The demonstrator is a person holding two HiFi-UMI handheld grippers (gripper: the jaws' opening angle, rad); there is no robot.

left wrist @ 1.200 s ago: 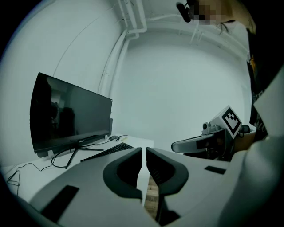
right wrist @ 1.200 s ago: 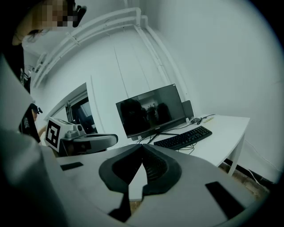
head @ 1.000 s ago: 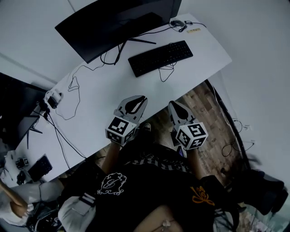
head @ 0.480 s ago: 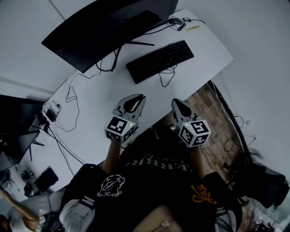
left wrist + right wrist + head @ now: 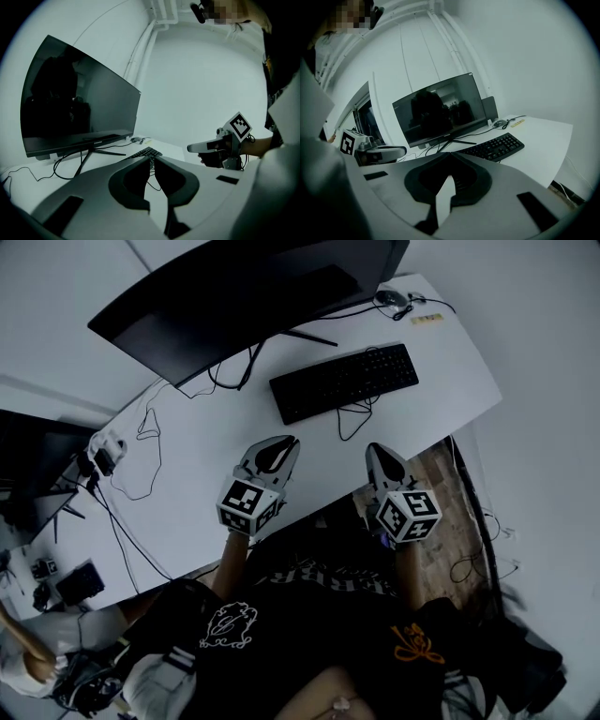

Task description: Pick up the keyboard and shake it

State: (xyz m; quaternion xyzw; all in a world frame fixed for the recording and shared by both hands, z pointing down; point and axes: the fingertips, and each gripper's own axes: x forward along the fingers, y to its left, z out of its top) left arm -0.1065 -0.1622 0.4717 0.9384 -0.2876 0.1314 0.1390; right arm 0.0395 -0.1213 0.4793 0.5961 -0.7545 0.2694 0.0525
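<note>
A black keyboard (image 5: 345, 382) lies flat on the white desk (image 5: 206, 442), in front of the monitor, its cable looping toward the desk's near edge. It also shows in the right gripper view, keyboard (image 5: 494, 146), and partly behind the jaws in the left gripper view, keyboard (image 5: 146, 152). My left gripper (image 5: 291, 441) hovers over the desk's near edge, shut and empty, well short of the keyboard. My right gripper (image 5: 373, 448) hangs just off the desk's edge, also shut with nothing in it. Both point toward the keyboard.
A large black curved monitor (image 5: 244, 292) stands behind the keyboard on a thin-legged stand. A mouse (image 5: 393, 297) and a small yellow strip (image 5: 428, 319) lie at the far right corner. Cables (image 5: 141, 442) and a power adapter (image 5: 105, 454) lie at left. Wooden floor (image 5: 459, 521) shows right of the desk.
The view has shifted, so the keyboard and desk sit slightly further right and lower in the frame. Both grippers keep their place near the desk's edge, still shut.
</note>
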